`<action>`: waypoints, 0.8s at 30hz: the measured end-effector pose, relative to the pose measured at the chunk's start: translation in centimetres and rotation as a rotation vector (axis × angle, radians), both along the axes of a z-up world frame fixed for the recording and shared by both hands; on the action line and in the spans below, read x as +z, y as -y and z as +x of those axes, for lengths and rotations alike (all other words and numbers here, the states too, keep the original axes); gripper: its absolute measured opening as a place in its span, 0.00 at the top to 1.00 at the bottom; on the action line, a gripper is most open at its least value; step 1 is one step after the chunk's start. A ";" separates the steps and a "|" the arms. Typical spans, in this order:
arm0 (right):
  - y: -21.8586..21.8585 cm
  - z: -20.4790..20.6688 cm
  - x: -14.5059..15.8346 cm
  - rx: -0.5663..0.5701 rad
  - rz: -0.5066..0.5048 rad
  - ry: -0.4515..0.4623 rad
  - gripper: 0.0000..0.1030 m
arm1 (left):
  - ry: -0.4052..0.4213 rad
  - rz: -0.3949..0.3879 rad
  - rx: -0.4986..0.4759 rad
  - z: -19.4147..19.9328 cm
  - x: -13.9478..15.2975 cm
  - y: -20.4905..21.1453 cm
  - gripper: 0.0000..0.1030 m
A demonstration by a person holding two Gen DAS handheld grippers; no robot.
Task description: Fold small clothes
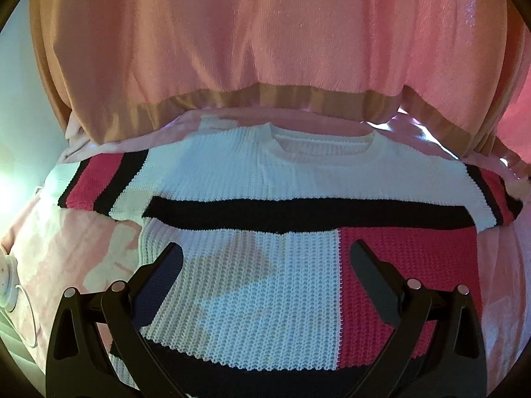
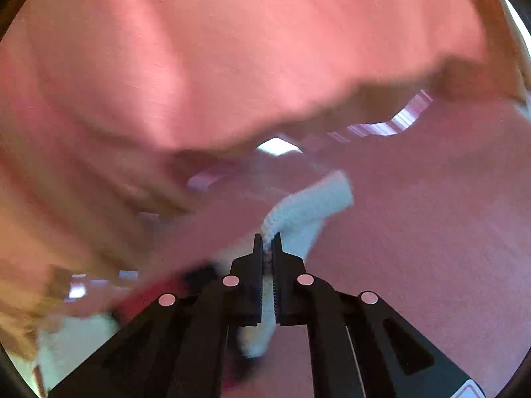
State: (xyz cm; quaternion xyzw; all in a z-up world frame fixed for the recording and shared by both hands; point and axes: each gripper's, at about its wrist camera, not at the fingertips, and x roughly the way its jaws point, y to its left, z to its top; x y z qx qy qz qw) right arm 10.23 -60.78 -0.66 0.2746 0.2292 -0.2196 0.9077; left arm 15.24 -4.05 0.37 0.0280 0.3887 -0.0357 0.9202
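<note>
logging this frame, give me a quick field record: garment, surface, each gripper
garment: knit sweater, white with black and red blocks, lying flat, neckline away from the camera
surface: pink floral bedding
left gripper: open, over the sweater's lower body, holding nothing
right gripper: shut on a white knit edge
image quality: right wrist view blurred

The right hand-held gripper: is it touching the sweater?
Touching. In the right wrist view the right hand-held gripper is clamped shut on a white knit edge of the sweater.
</note>
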 end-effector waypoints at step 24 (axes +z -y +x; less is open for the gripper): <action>-46.3 12.0 4.1 0.795 -0.386 -0.141 0.48 | -0.002 -0.165 0.046 0.6 2.4 -8.0 0.05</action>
